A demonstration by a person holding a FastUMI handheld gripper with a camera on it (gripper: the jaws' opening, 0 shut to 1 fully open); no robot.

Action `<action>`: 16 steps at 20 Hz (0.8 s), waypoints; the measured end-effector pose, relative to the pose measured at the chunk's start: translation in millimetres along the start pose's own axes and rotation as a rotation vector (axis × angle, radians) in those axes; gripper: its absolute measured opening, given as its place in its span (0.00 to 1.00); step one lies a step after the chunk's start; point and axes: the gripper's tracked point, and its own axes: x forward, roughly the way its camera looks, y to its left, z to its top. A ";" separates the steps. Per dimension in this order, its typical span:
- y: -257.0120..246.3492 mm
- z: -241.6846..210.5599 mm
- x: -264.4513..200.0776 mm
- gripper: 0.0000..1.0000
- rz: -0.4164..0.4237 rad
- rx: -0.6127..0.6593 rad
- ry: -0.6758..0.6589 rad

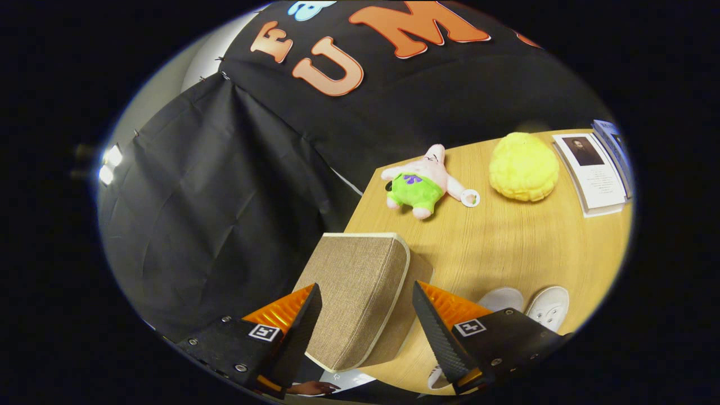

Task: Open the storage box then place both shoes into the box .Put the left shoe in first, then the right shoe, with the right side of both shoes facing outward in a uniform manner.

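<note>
The gripper (365, 315) is hovering over the near corner of the wooden counter (506, 247) with its two fingers spread wide apart, pinching nothing. Sitting between them — and reaching a little beyond their tips — is the storage box (360, 292), a tan fabric-covered box with a pale piped edge around its lid. The lid is lying closed on the box. The box is resting at the counter's corner, its left side overhanging toward the dark cloth wall (214, 197); whether either finger is touching its sides I cannot tell.

Just to the right of the right finger, two white shoes (529, 304) are lying side by side on the counter, only their rounded toe caps showing past the gripper's body. They are near the box but apart from it.

Farther along the counter, well beyond the fingers, a pink star-shaped plush toy (424, 180) in green shorts is lying on its back, a small white ring at the end of one arm. Beside it to the right a fluffy yellow plush (524, 167) is sitting, and past that — at the counter's far end — a white booklet (590, 171) is lying flat beside the edge of a blue book (613, 143).

Below the left finger, part of a hand (312, 387) is showing next to a white sheet.
</note>
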 end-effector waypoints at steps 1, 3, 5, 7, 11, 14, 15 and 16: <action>-1.4 -10.5 4.0 0.96 0.006 0.014 0.024; -8.4 -31.0 17.4 0.96 0.011 0.050 0.074; -11.2 -46.0 28.5 0.97 0.018 0.080 0.091; -9.1 -56.4 36.3 0.97 0.037 0.100 0.111; -5.4 -69.7 52.2 0.97 0.087 0.151 0.134; -1.3 -76.3 56.9 0.97 0.166 0.278 0.152; -0.9 -77.6 58.6 0.97 0.183 0.307 0.153; 0.7 -77.7 58.9 0.97 0.200 0.333 0.156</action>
